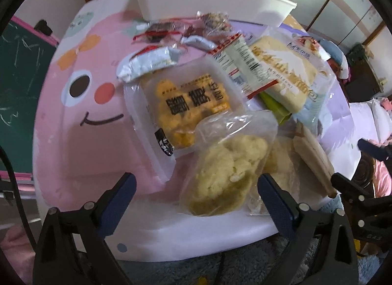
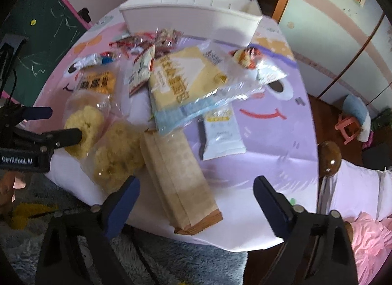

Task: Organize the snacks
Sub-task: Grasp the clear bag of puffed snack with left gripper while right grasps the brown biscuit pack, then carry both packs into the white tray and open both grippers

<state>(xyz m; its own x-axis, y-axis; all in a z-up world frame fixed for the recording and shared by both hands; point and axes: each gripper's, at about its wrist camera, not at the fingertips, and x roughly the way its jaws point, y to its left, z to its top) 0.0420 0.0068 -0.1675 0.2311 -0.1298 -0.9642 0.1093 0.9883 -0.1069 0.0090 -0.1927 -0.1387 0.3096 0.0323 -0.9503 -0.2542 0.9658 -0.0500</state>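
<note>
Grippers: left gripper and right gripper both gape wide, holding nothing.
Snacks: packets piled before white bin.

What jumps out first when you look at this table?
A jumble of snack packets sprawls across a pink-and-purple cartoon-face table cover, with a clear bag of pale puffy snacks nearest. Behind the heap stands a white bin. Both grippers, left and right, hang open.
</note>
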